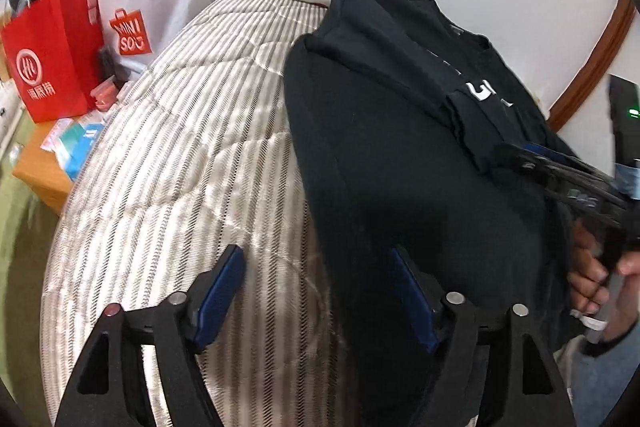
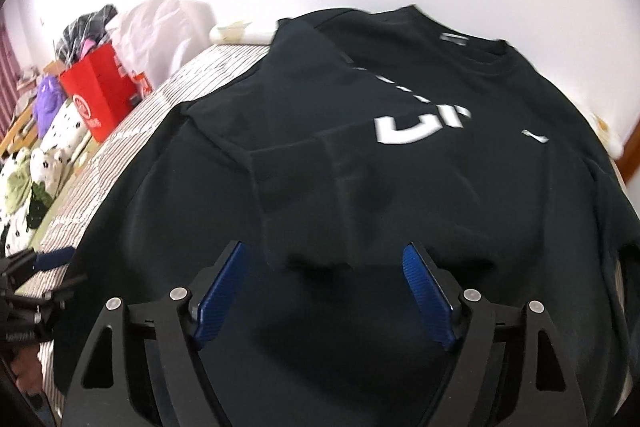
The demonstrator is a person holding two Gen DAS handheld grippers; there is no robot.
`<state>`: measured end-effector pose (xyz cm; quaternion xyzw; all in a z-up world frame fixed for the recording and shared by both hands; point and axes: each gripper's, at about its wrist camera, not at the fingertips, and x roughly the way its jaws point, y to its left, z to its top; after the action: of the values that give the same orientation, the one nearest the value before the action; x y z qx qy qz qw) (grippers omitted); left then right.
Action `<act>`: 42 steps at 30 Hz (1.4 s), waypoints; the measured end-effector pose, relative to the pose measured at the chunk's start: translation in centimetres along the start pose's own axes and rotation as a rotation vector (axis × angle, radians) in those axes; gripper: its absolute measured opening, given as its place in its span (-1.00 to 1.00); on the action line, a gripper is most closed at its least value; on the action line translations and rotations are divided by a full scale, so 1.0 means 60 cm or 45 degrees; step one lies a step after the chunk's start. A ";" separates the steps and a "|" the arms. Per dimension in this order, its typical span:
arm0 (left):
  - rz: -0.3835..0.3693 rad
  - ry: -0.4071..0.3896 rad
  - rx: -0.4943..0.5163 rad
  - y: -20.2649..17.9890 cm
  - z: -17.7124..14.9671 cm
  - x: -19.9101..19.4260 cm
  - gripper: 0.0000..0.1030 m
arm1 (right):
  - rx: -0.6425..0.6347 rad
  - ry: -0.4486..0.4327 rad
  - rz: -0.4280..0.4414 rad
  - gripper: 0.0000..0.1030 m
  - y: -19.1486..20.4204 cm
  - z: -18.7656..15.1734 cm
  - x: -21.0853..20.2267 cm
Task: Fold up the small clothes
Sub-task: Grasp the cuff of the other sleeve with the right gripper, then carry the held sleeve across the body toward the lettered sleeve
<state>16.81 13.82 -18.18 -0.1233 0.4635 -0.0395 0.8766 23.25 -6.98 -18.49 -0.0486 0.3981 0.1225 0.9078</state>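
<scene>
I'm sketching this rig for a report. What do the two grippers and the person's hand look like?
Both the left gripper and the right gripper have black cut-out linkage arms with silver round pins and ribbed blue finger pads. The left one also carries a dark red pin. The bare right hand emerges from a grey-blue sleeve.
</scene>
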 end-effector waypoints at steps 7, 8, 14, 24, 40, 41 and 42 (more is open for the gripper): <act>0.009 -0.031 0.028 -0.013 0.002 0.008 0.48 | -0.040 0.027 -0.072 0.29 0.012 0.022 0.065; 0.015 -0.033 0.034 -0.016 0.003 0.009 0.51 | -0.042 0.019 -0.103 0.16 0.009 0.025 0.065; 0.052 0.004 0.030 -0.023 0.004 0.012 0.53 | 0.105 -0.170 0.002 -0.66 -0.075 0.044 -0.009; 0.108 0.002 0.013 -0.028 0.006 0.019 0.53 | 0.441 -0.334 -0.121 -0.68 -0.317 0.044 -0.108; 0.173 0.029 0.029 -0.033 0.006 0.023 0.53 | 0.660 -0.117 -0.313 -0.71 -0.470 -0.084 -0.104; 0.176 0.030 0.028 -0.033 0.004 0.022 0.53 | 0.652 -0.119 -0.318 -0.69 -0.469 -0.094 -0.113; 0.177 0.031 0.027 -0.033 0.002 0.021 0.53 | 0.640 -0.121 -0.326 -0.60 -0.465 -0.102 -0.122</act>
<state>17.72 11.73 -18.61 -0.0810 0.4811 0.0149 0.8728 21.41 -36.41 -17.55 0.1339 0.3635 -0.0934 0.9172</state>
